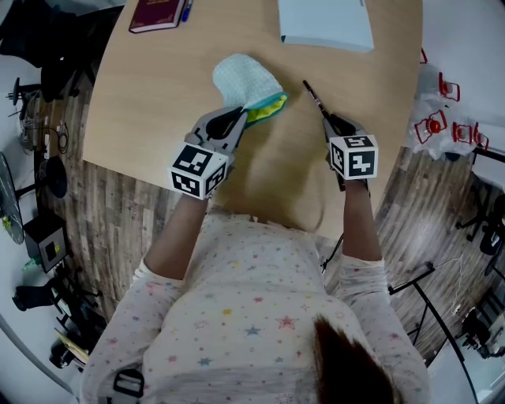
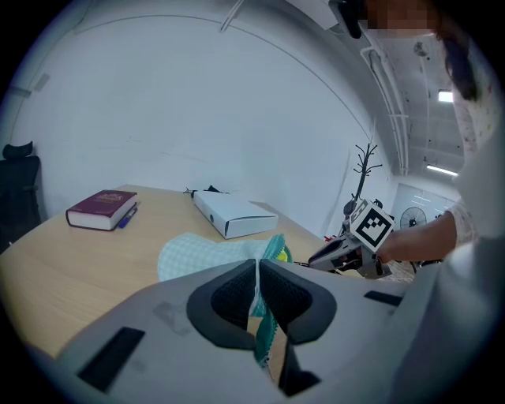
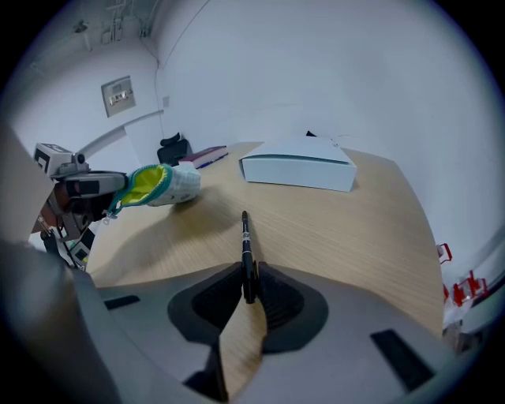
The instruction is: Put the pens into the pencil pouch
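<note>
A pale green checked pencil pouch (image 1: 241, 81) with a teal rim and yellow lining lies on the wooden table (image 1: 158, 87). My left gripper (image 1: 235, 120) is shut on the pouch's rim (image 2: 267, 316) and lifts its mouth (image 3: 146, 183) open toward the right. My right gripper (image 1: 334, 125) is shut on a black pen (image 3: 247, 254), which sticks out forward over the table, its tip (image 1: 307, 84) pointing away from me. The pen is apart from the pouch, to its right. The right gripper (image 2: 335, 254) also shows in the left gripper view.
A maroon book (image 1: 156, 13) with a blue pen (image 1: 186, 9) beside it lies at the far left. A white box (image 1: 325, 22) sits at the far side. The table's near edge runs just under both grippers. Red-and-white objects (image 1: 442, 118) lie off the table at right.
</note>
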Demonstrator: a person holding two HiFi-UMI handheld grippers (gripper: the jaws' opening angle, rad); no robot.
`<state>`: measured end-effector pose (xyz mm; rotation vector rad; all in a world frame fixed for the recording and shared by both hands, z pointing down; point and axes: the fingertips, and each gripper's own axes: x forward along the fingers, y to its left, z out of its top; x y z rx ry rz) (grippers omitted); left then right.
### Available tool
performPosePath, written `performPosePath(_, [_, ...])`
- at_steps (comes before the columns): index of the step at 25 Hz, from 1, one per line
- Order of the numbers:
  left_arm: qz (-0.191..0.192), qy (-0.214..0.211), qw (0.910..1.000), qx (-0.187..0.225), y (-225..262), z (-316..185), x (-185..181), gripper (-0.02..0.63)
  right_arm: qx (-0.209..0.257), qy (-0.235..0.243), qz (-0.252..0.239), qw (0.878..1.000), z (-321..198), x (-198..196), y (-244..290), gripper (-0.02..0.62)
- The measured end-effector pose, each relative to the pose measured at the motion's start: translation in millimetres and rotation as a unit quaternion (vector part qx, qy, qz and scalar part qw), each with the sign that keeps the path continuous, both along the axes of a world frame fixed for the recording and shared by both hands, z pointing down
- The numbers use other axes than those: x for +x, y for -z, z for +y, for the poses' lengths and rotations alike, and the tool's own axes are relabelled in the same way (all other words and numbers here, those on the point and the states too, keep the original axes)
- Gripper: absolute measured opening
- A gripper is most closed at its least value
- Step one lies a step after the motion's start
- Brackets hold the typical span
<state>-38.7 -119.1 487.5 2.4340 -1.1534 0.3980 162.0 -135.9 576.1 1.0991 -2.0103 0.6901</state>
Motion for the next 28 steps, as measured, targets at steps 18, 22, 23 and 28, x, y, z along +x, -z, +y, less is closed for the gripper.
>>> performPosePath(18, [-0.007, -0.003, 1.0000, 0.005, 8.6, 3.2, 0.7, 0.026, 0.039, 0.055, -0.086, 0.994, 51.4, -38.1, 104.7, 0.060])
performPosePath(22, [-0.008, -0.002, 1.0000, 0.001, 8.6, 7.1, 0.7, 0.026, 0.030, 0.060, -0.122, 0.990, 67.2, -50.8, 122.5, 0.060])
performPosePath(23, [-0.009, -0.003, 1.0000, 0.001, 8.7, 8.5, 1.0, 0.026, 0.026, 0.066, -0.123, 0.990, 71.6, -54.1, 123.9, 0.060])
performPosePath(28, [-0.016, -0.011, 0.9998, 0.011, 13.3, 14.0, 4.4, 0.026, 0.014, 0.102, -0.089, 0.991, 88.1, -67.6, 119.6, 0.060])
